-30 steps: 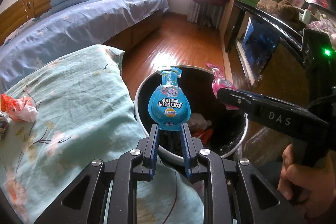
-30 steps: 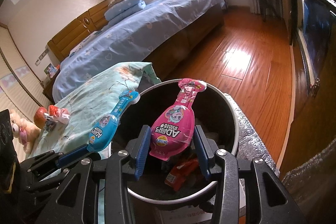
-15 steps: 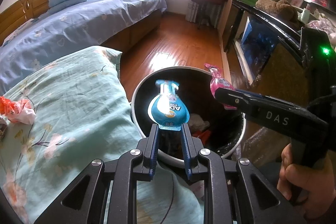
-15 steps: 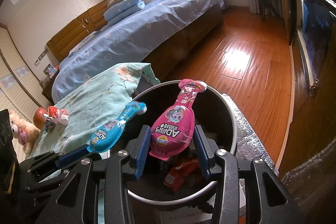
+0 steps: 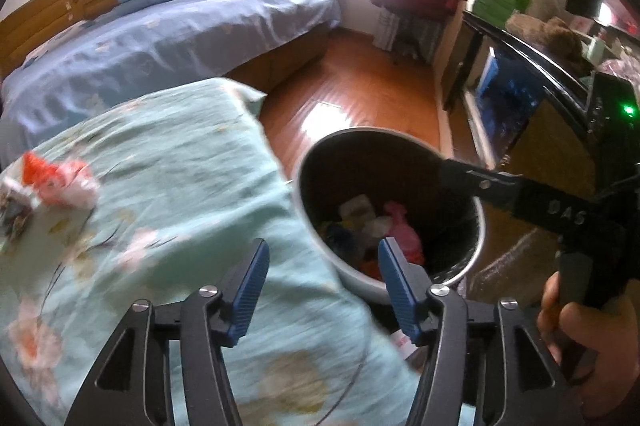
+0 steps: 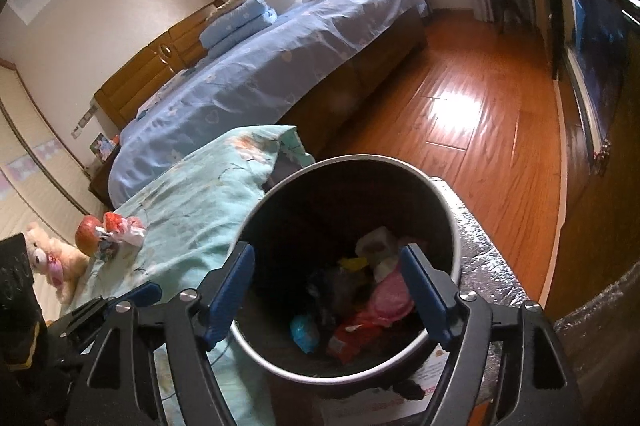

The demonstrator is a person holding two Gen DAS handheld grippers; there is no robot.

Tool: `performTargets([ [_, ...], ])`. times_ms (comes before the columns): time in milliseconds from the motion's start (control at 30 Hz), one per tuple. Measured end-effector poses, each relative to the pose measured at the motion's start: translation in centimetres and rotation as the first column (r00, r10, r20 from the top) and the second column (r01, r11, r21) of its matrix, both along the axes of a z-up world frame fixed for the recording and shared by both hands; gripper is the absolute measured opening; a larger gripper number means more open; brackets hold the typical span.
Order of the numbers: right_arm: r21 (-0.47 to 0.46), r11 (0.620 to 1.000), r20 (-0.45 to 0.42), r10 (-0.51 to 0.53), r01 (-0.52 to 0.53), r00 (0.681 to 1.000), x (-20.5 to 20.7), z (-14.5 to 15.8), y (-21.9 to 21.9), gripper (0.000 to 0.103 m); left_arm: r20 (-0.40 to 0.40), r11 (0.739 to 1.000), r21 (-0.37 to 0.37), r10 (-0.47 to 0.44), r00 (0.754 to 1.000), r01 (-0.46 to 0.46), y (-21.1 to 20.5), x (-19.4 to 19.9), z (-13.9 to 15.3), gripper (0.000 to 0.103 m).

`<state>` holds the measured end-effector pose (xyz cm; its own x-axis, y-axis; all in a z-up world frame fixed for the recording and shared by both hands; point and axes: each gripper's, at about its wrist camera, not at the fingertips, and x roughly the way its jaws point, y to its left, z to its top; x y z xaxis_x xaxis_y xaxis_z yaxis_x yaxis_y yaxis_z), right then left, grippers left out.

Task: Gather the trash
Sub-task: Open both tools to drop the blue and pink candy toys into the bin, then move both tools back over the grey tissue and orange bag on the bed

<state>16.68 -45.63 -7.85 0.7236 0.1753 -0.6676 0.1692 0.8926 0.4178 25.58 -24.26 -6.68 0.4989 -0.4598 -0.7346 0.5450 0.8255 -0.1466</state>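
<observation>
Left claw (image 5: 322, 268): jaws wide and empty, just been opening; nothing between the blue pads. It hangs over the edge where the quilt meets the bin, its right pad over the bin's near rim.
Right claw (image 6: 326, 276): jaws wide and empty, just been opening; it hangs straight over the bin mouth, both pads above the inside.
Bin (image 6: 448, 210): round, dark inside, pale rim, standing on the floor against the quilt's edge.
Pink pouch (image 6: 390, 296): lying in the bin on the heap of litter, below and slightly right of the right claw's gap, apart from the pads. In the left view it shows pink (image 5: 400, 226) just past the left claw's right pad.
Blue pouch (image 6: 304, 332): a blue scrap low in the bin, near its front wall, below the right claw; blurred, so its print cannot be read.
Other litter in bin: red wrapper (image 6: 352, 334) beside the blue pouch, white wad (image 6: 378, 246) behind the pink one.
Loose trash (image 5: 60, 180): red and white crumpled wrappers on the quilt, well to the left of both claws.
Quilt (image 5: 168, 162): pale green, flowered, touching the bin's left side.
Hand (image 5: 588, 330): grips the right claw's handle, seen at the left view's right edge.
</observation>
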Motion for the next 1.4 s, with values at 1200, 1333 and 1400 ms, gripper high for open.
performTargets([
  [1200, -0.046, 0.941, 0.013, 0.337, -0.336, 0.941, 2.7, 0.6, 17.7, 0.091, -0.038, 0.917, -0.001, 0.398, 0.917, -0.399, 18.9, -1.8, -0.6, 0.062],
  [1333, -0.053, 0.931, 0.012, 0.363, -0.362, 0.932, 3.3, 0.6, 18.9, 0.091, -0.043, 0.910, -0.002, 0.415, 0.909, -0.416, 20.0, -1.4, -0.6, 0.062],
  [1400, -0.056, 0.926, 0.010, 0.375, -0.374, 0.927, 3.5, 0.6, 19.4, 0.091, -0.042, 0.906, -0.001, 0.422, 0.905, -0.423, 20.2, -1.1, -0.8, 0.062],
])
